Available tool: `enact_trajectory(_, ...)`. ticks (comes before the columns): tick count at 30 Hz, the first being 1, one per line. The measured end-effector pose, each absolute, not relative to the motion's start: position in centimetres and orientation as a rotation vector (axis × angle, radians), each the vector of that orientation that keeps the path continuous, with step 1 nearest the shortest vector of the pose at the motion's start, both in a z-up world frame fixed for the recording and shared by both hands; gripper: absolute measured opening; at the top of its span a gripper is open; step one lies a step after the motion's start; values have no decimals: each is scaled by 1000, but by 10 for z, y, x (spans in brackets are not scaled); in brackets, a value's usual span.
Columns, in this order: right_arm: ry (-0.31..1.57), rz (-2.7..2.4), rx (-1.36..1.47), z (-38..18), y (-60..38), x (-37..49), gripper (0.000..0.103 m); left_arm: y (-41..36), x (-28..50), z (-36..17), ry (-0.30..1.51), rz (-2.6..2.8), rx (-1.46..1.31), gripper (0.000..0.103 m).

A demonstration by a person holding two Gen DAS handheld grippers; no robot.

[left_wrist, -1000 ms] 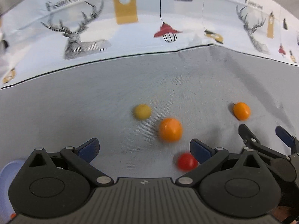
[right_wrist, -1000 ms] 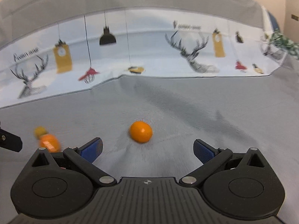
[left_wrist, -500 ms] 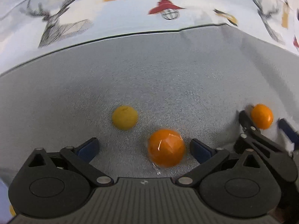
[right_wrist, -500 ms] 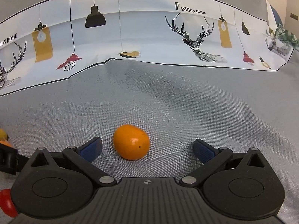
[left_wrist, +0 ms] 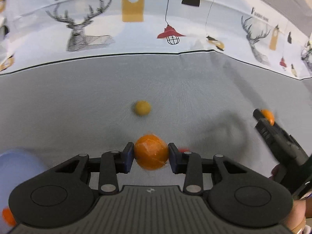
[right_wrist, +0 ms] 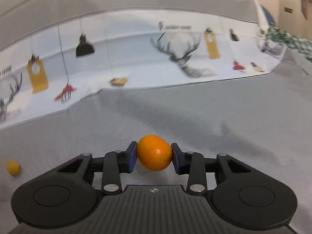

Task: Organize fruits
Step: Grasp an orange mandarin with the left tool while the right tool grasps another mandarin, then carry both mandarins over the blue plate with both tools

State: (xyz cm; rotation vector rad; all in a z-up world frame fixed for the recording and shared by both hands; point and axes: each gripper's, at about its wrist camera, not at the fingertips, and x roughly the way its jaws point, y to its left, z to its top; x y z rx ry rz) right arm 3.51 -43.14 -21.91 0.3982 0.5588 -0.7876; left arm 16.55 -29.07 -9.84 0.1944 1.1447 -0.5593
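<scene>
Fruit sits clamped in each claw: left claw grips wrapped orange, right claw grips mandarin.

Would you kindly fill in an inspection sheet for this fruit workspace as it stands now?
Surface: grey cloth, no spills seen.
Job's things: wrapped orange and bare orange both gripped; yellow fruit loose; red fruit mostly hidden; pale blue bowl at the left edge, with an orange piece near it.
Clutter: nothing seen.
Grippers: left gripper shut on wrapped orange; right gripper shut on bare orange.
Cables: nothing seen.
Surroundings: printed backdrop with deer and lamps.
</scene>
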Motion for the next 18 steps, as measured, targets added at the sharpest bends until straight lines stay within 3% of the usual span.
enact_trajectory(6, 454, -619, 510, -141, -368, -37, 39, -218, 111, -40, 1121, -552, 197, 41)
enact_trajectory(13, 618, -302, 581, -102, -262, -90, 39, -109, 63, -10, 1171, -443, 156, 41)
enact_trajectory(18, 653, -193, 483, -75, -189, -105, 39, -34, 33, 3, 1154, -373, 107, 41)
